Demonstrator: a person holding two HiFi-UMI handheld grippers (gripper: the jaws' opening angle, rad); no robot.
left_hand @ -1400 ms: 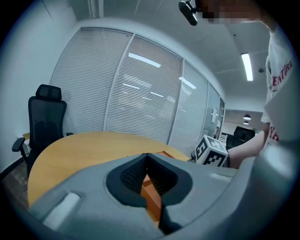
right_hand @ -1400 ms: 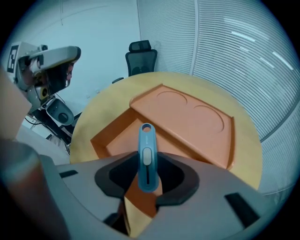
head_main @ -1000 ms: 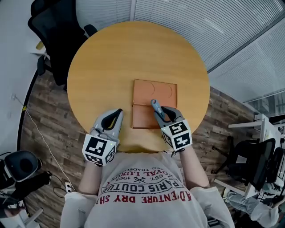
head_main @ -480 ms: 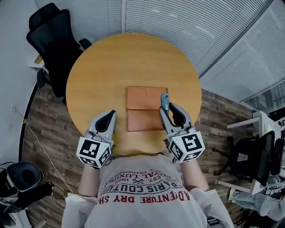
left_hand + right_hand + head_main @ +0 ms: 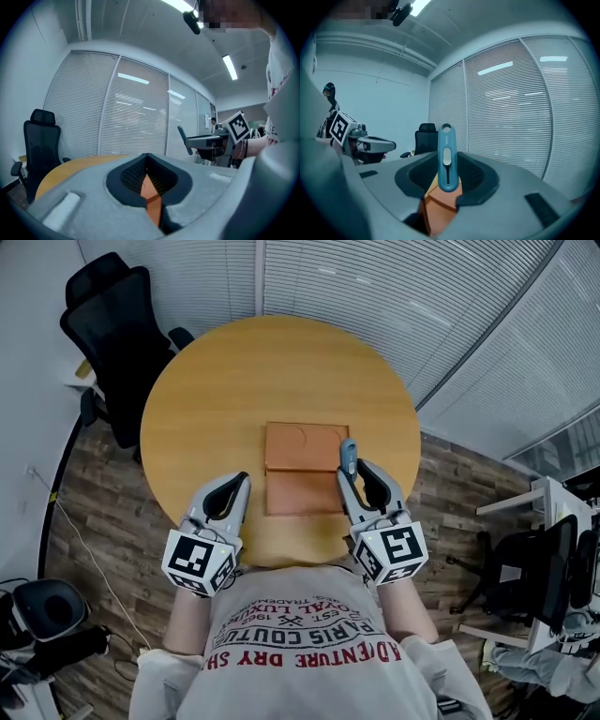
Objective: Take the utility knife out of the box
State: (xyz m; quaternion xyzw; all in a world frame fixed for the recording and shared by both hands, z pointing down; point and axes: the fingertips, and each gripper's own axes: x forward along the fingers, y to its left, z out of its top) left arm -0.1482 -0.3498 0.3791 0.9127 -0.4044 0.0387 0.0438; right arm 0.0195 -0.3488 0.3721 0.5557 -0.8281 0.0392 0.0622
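Observation:
An orange box [image 5: 298, 471] lies opened flat in the middle of the round wooden table [image 5: 206, 390]. My right gripper [image 5: 354, 469] is shut on a blue utility knife [image 5: 348, 456], held in the air over the box's right edge. In the right gripper view the knife [image 5: 447, 159] stands up between the jaws, slider facing me, with the box [image 5: 438, 206] below. My left gripper [image 5: 240, 486] hovers near the table's front edge, left of the box, jaws together and empty. Through its jaws [image 5: 147, 164] a strip of the box [image 5: 152, 206] shows.
A black office chair [image 5: 117, 329] stands at the table's far left. Slatted blinds [image 5: 394, 287] run behind the table. Another chair and a desk [image 5: 553, 568] are at the right, over wood flooring. The person's torso is at the near edge.
The right gripper has lifted the knife off the box and drifted to the box's right edge, tilting up toward level. The left gripper has also risen a little.

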